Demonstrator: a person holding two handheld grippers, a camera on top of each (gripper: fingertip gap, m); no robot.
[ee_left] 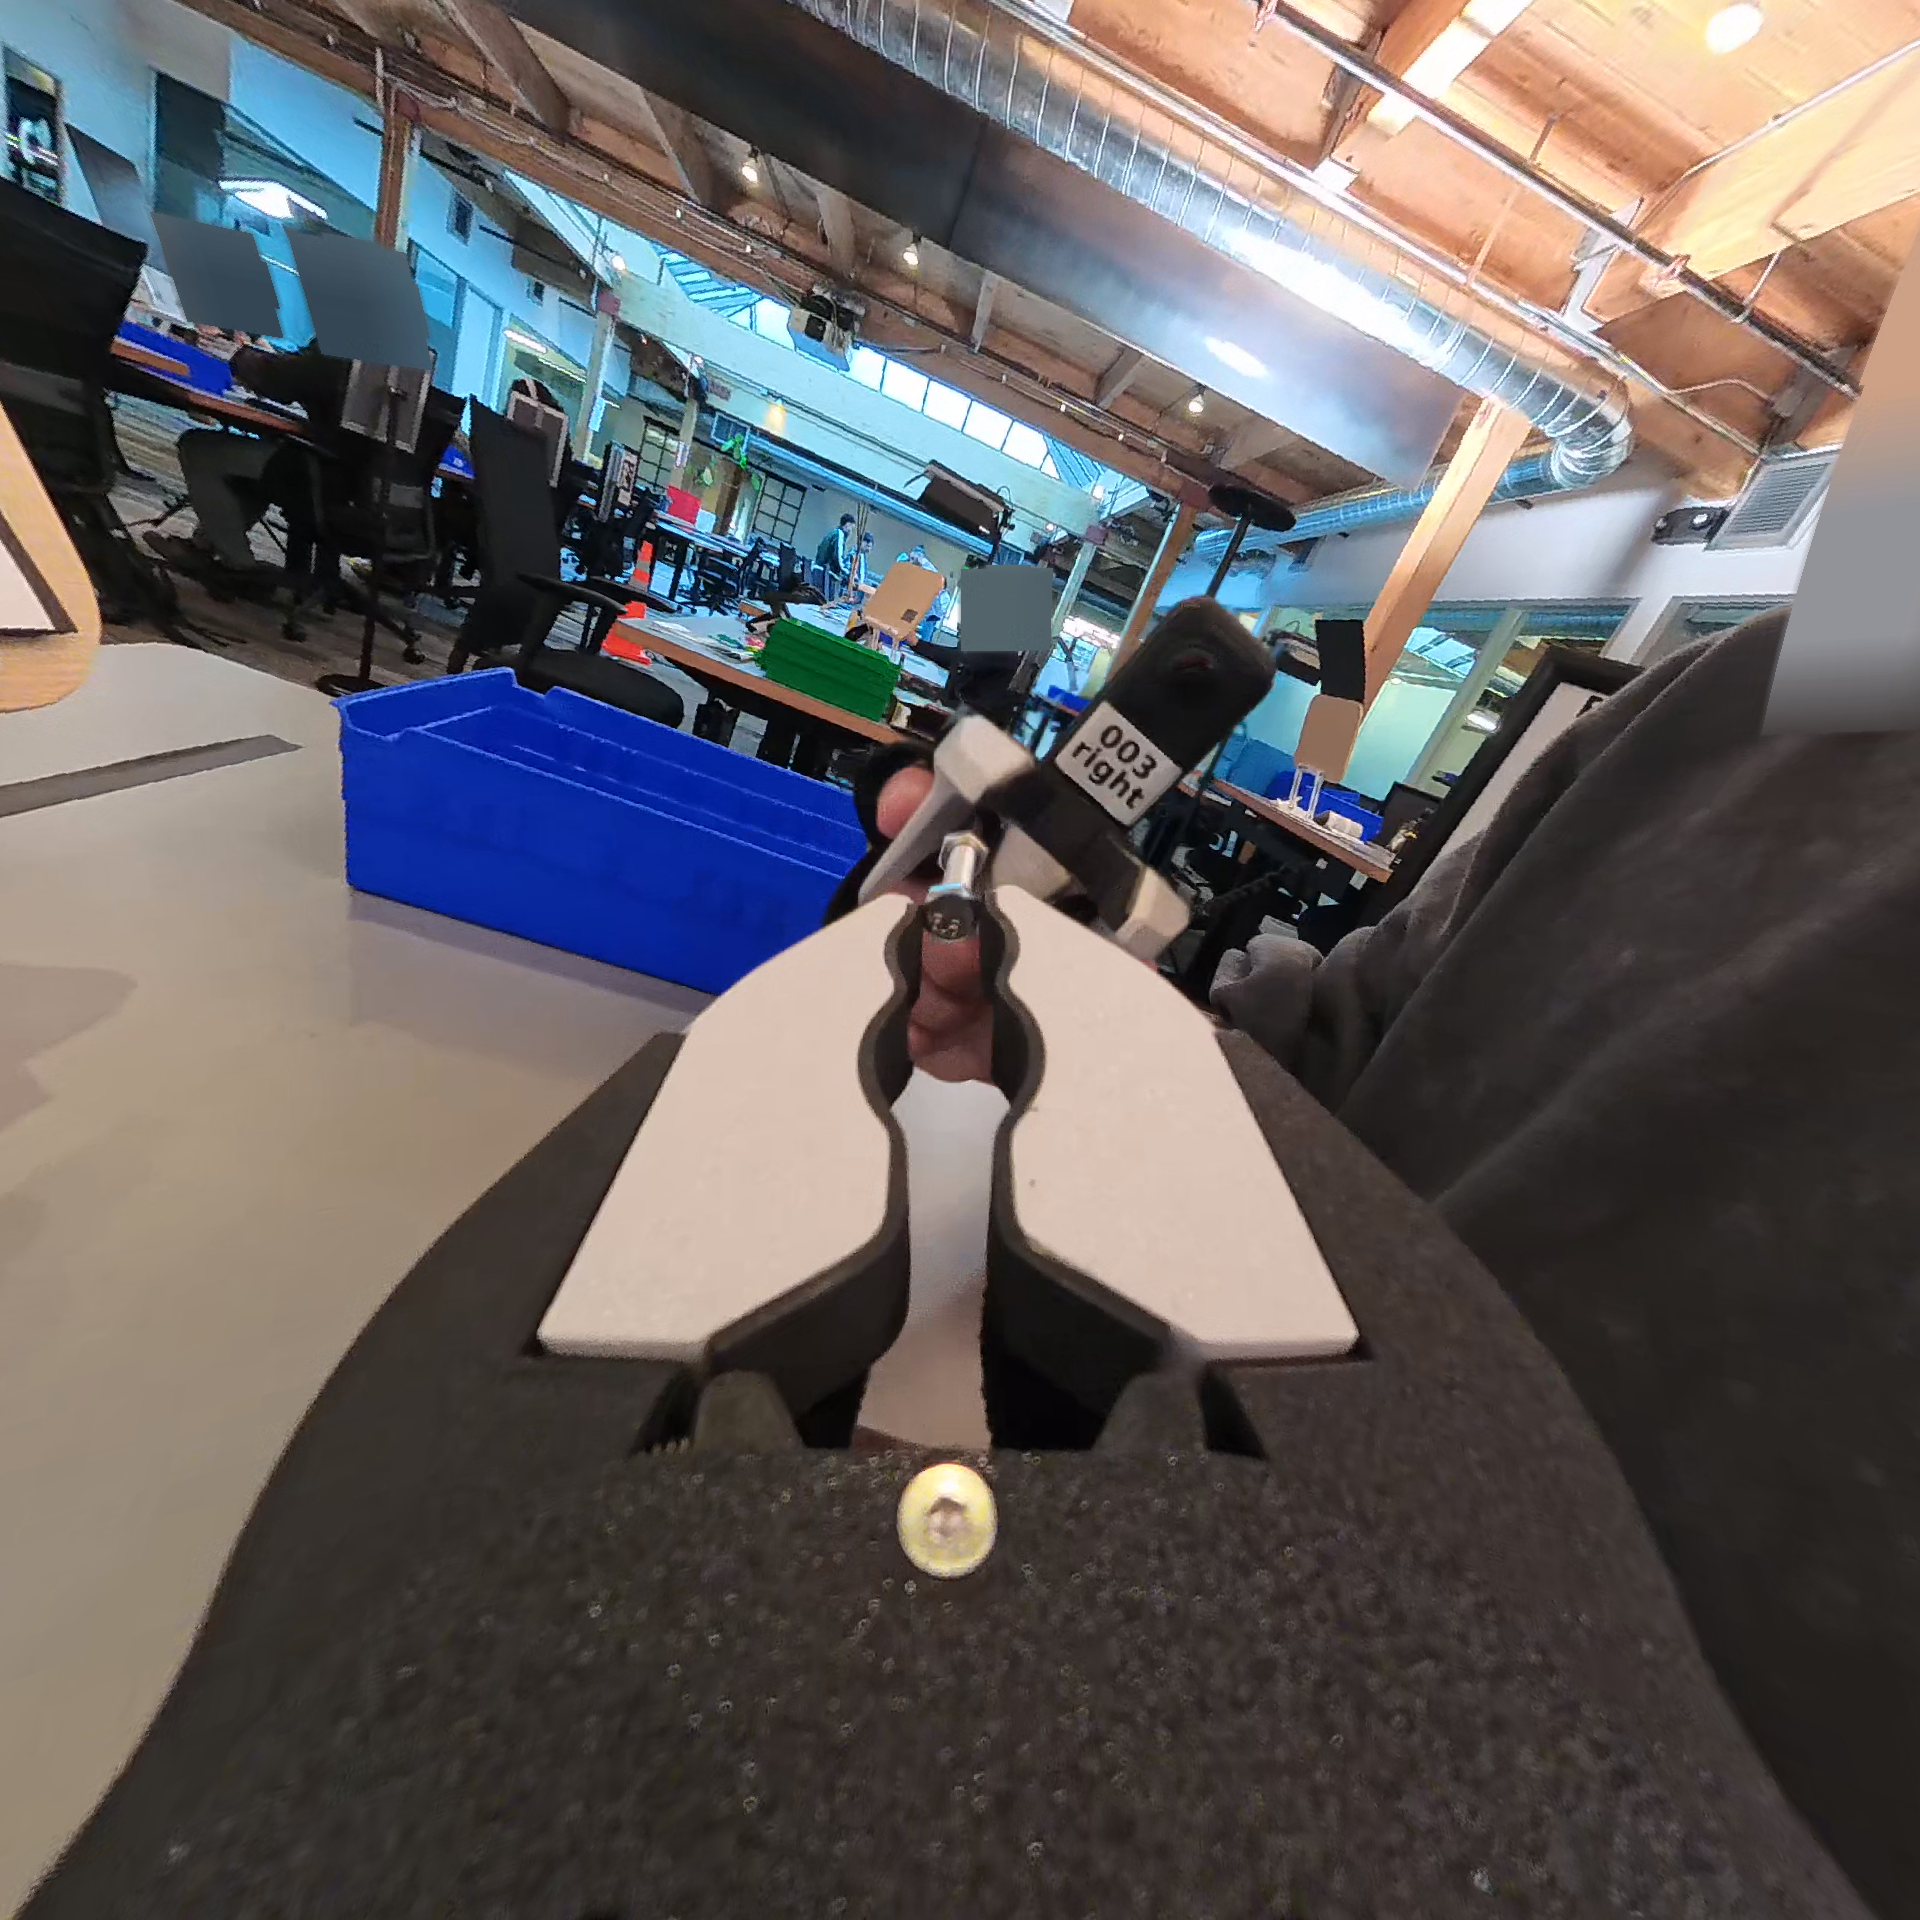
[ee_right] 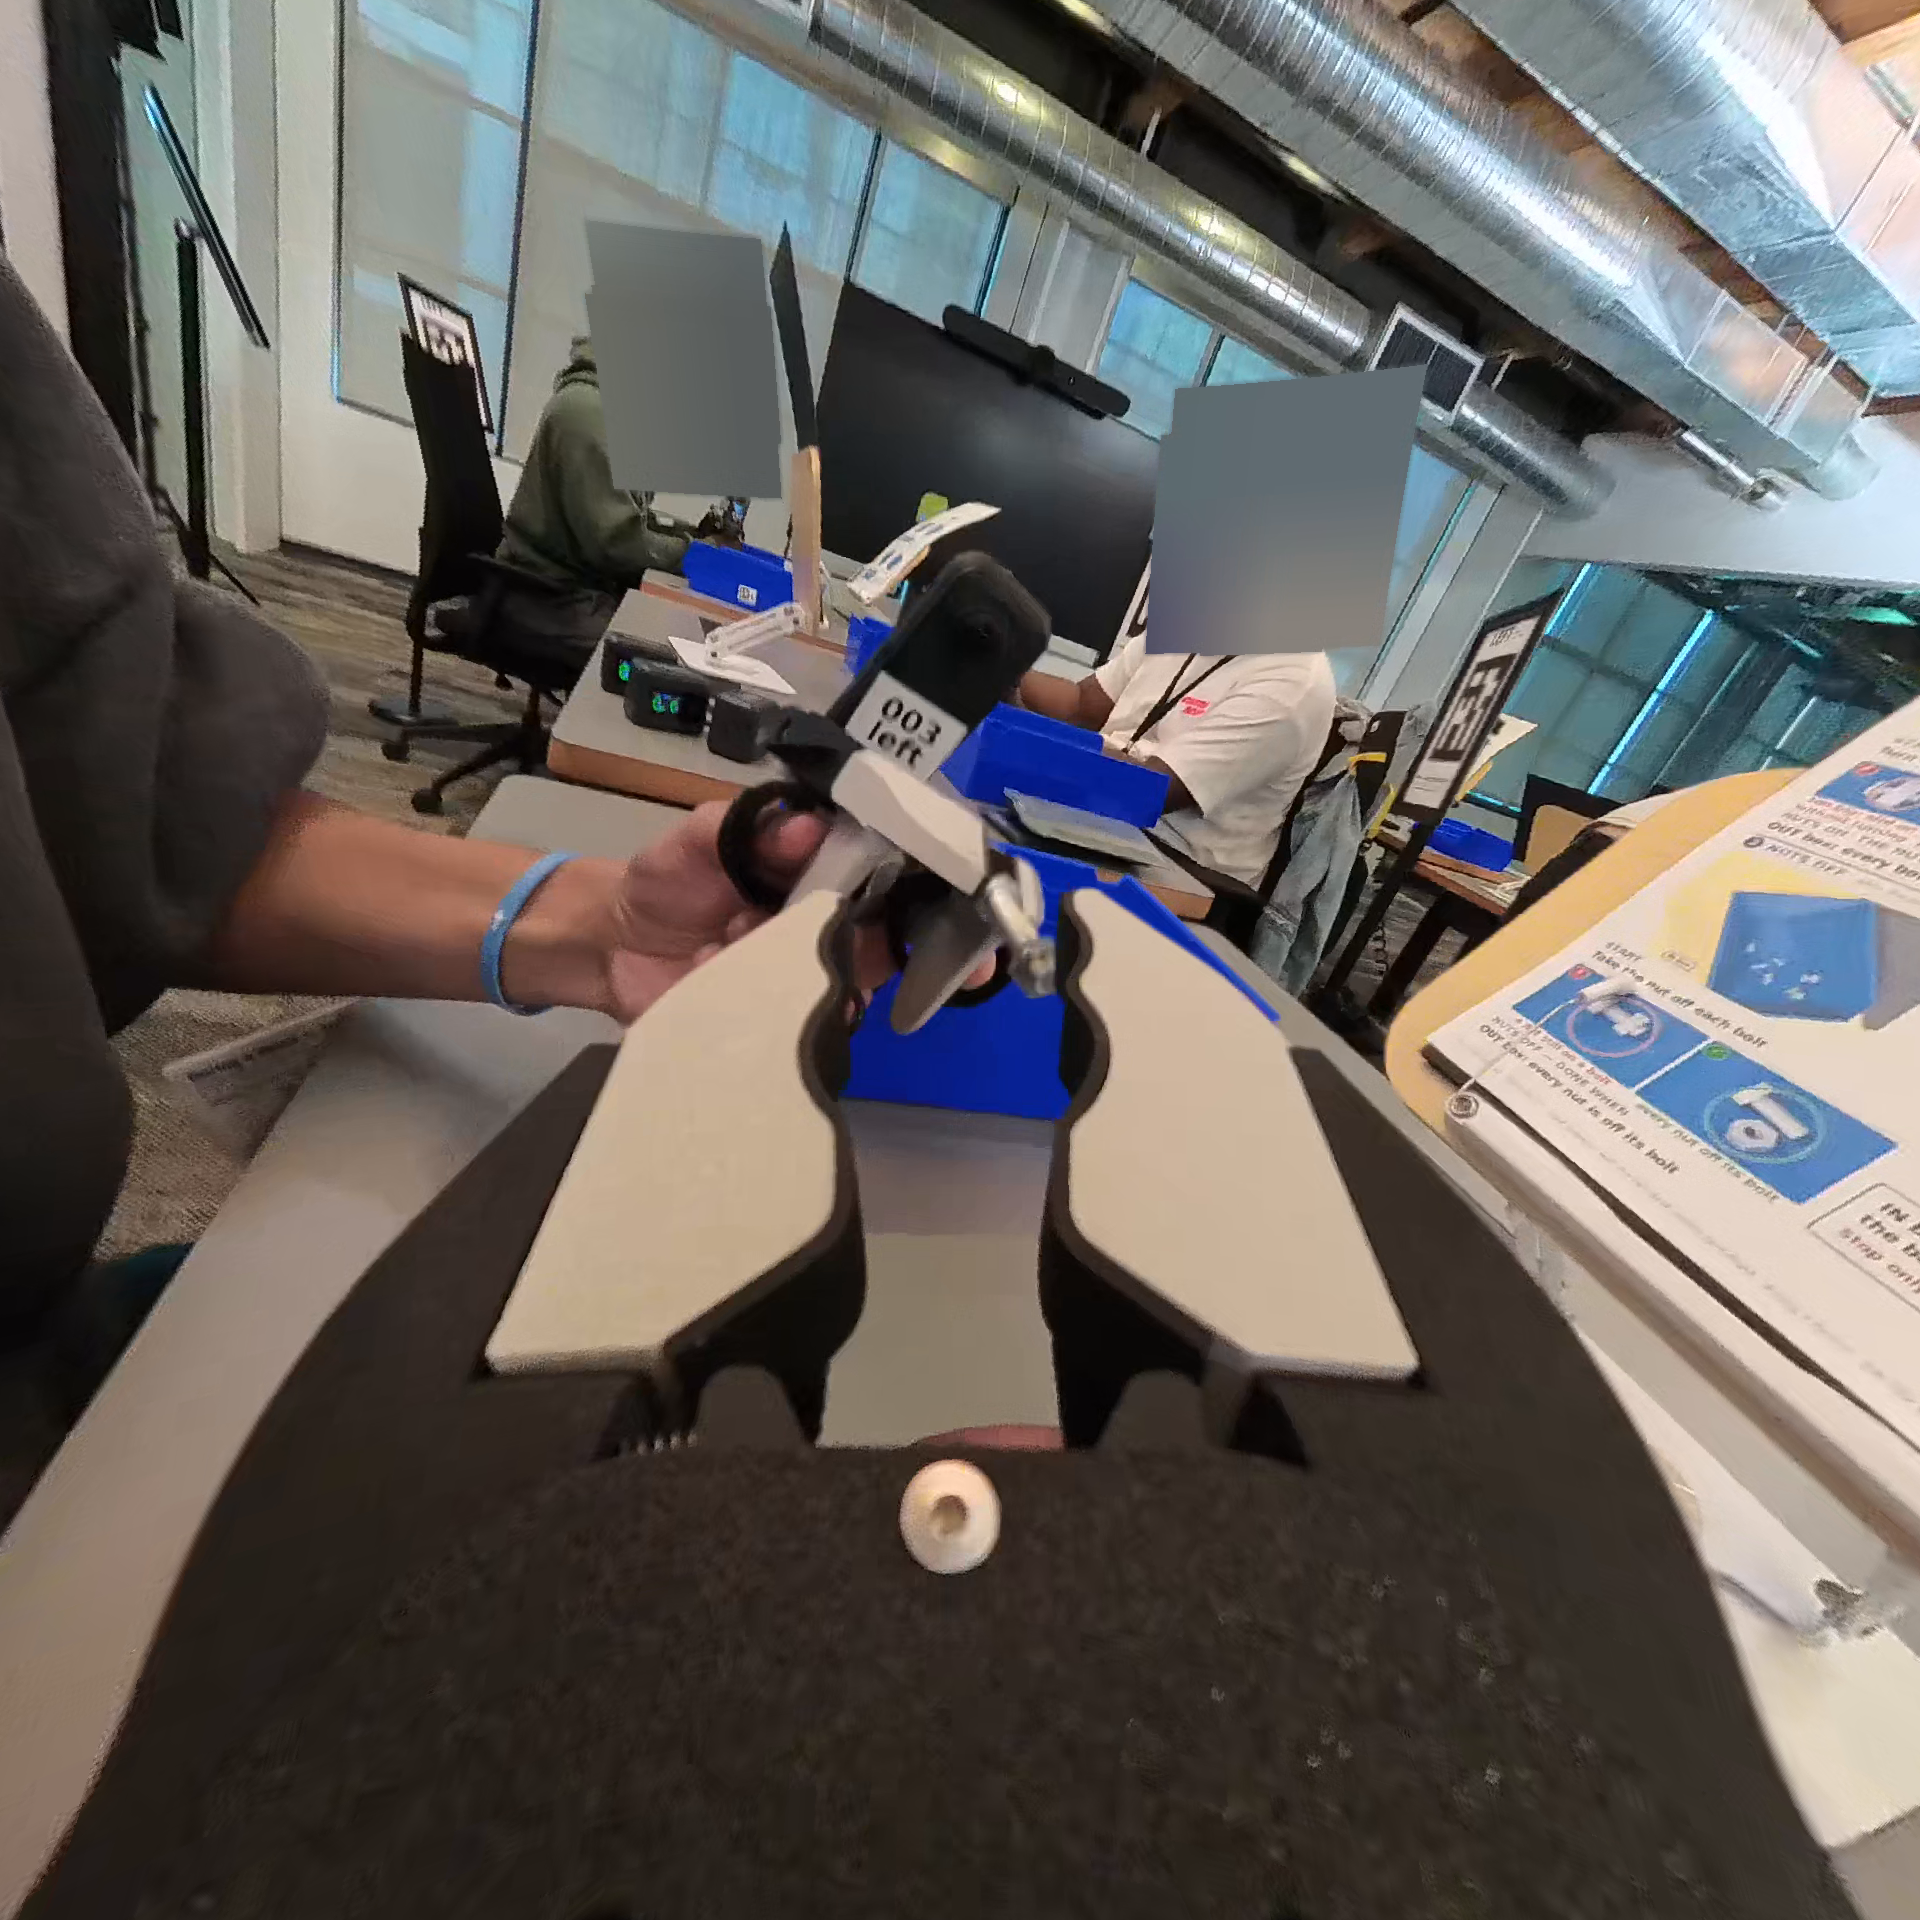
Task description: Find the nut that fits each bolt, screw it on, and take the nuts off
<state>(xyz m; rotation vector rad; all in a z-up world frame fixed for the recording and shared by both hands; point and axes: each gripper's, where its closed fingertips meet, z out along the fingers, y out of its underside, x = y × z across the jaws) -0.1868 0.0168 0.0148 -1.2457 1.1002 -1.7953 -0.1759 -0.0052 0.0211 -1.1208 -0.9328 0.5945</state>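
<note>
My left gripper (ee_left: 950, 925) is shut on the head of a silver bolt (ee_left: 948, 920), held up in the air with the shaft pointing away. A nut (ee_left: 952, 842) sits on the shaft. My right gripper (ee_left: 971, 868) faces it from beyond, one finger on each side of the shaft. In the right wrist view my right gripper (ee_right: 951, 935) is open with a wide gap. The left gripper (ee_right: 977, 914) holds the bolt (ee_right: 1010, 906) between my fingers. The nut (ee_right: 1034, 968) at the bolt's end lies close to my right finger (ee_right: 1143, 1091).
A blue bin (ee_left: 582, 810) stands on the grey table (ee_left: 156, 1039) behind the grippers; it also shows in the right wrist view (ee_right: 966, 1049). An illustrated instruction sheet (ee_right: 1714, 1039) leans at the right. A grey sleeve (ee_left: 1610, 1039) fills the right side. People sit at desks beyond. My left and right fingertips are right by each other.
</note>
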